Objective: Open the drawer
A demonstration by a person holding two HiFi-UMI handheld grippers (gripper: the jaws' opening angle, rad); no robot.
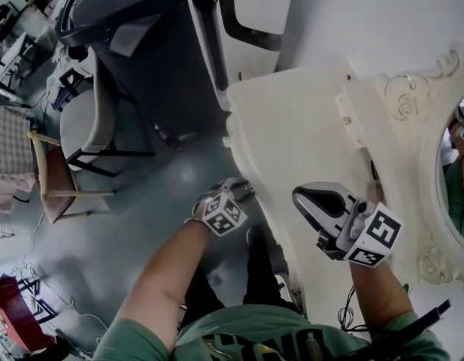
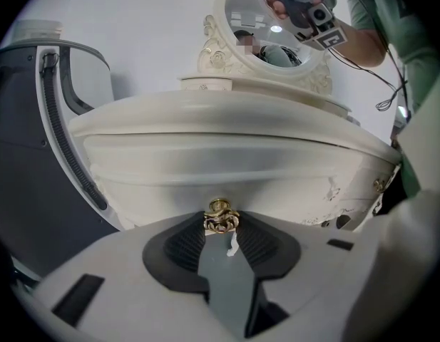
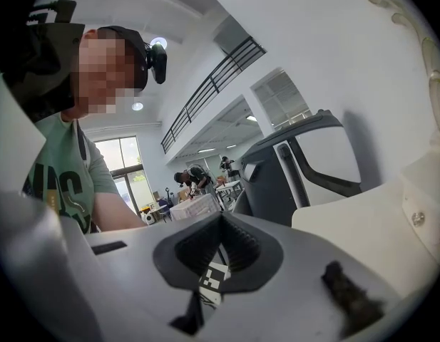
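Gold handle (image 2: 220, 216) clamped in left claw (image 2: 221, 224), on white drawer (image 2: 220, 173); right claw (image 3: 221, 223) together, empty.

Drawer front (image 2: 227, 166): I read cream paint, smooth, with a satin sheen; chipped and scuffed toward its right end.
Handle (image 2: 221, 218): gold-coloured metal, polished, ornate casting.
Left claw (image 2: 222, 232): pads (image 2: 187, 246) dark, ribbed, matt, rubber-like; shell pale grey matt plastic.
Right claw (image 3: 220, 237): I note the same ribbed matt pads and a rough dark smear on the grey shell.
Mirror frame (image 2: 218, 55): cream, carved relief, low gloss.
Floor (image 1: 141, 201): grey, smooth, faintly reflective.
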